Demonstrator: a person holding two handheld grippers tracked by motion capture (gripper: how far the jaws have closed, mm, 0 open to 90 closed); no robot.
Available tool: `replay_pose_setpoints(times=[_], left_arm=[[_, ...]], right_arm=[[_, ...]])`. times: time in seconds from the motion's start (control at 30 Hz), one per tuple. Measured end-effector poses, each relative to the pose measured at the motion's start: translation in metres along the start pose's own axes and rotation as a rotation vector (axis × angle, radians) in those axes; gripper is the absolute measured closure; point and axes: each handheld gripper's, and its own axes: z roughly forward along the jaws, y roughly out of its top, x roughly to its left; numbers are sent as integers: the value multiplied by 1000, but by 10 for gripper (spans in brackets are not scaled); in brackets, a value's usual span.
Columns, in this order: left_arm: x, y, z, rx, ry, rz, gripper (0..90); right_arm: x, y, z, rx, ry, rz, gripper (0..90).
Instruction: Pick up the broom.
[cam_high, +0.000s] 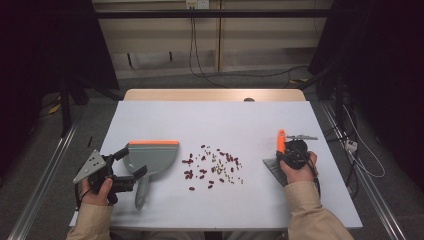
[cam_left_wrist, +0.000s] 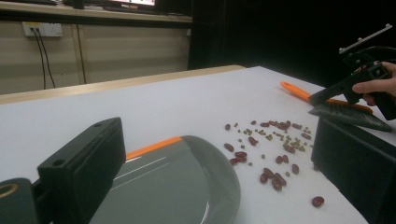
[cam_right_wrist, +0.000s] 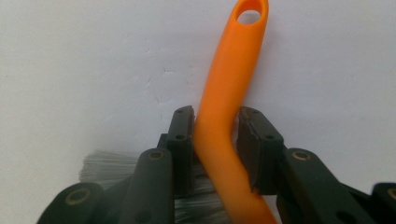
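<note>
1. A white surface (cam_high: 250, 120) is seen from above, with a person's two hands coming in from the near edge.
2. A grey dustpan (cam_high: 150, 160) with an orange strip on its front edge is lying flat on the left part of the surface. Its handle is pointed toward the person.
3. The left gripper (cam_high: 131, 165) is held just beside the dustpan, at its near left side. Its fingers (cam_left_wrist: 81, 170) are spread wide apart, and nothing is held between them. In the left gripper view, the dustpan (cam_left_wrist: 177, 182) is seen low between the two fingers.
4. A small pile of beans (cam_high: 212, 165) is scattered in the middle of the surface, between the dustpan and the brush. Most are dark red, and some are little and pale.
5. A brush (cam_high: 280, 150) with an orange handle and grey bristles is lying on the right part of the surface.
6. The right gripper (cam_high: 289, 150) is placed over the brush. In the right gripper view, its fingers (cam_right_wrist: 182, 140) are set on both sides of the orange handle (cam_right_wrist: 229, 116), and the handle is squeezed between them.
7. The brush is kept well apart from the dustpan, with the beans in the gap.
</note>
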Motion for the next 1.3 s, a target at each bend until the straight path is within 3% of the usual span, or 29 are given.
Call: replay_pose_setpoints(times=[0.13, 0.23, 0.4, 0.5, 0.7, 0.93, 1.03, 1.3], left_arm=[[0, 0, 0, -4, 7, -3, 30], [-2, 1, 0, -3, 2, 7, 31], [-1, 1, 1, 2, 0, 11, 31], [-1, 1, 0, 1, 0, 9, 31], [-2, 1, -1, 0, 4, 10, 32], [-2, 1, 1, 3, -3, 15, 32], [-3, 1, 2, 7, -9, 20, 32], [-4, 1, 4, 13, -16, 30, 32]], right_arm=[[-1, 3, 1, 25, 8, 11, 677], [1, 8, 2, 60, -4, -24, 675], [2, 7, 1, 54, -6, -48, 662], [0, 7, 0, 59, 21, -41, 623], [2, 6, 0, 54, 10, -67, 611], [3, 8, 3, 72, -5, -24, 658], [-1, 8, 4, 73, 16, 7, 676], [-2, 3, 4, 36, 20, 0, 677]])
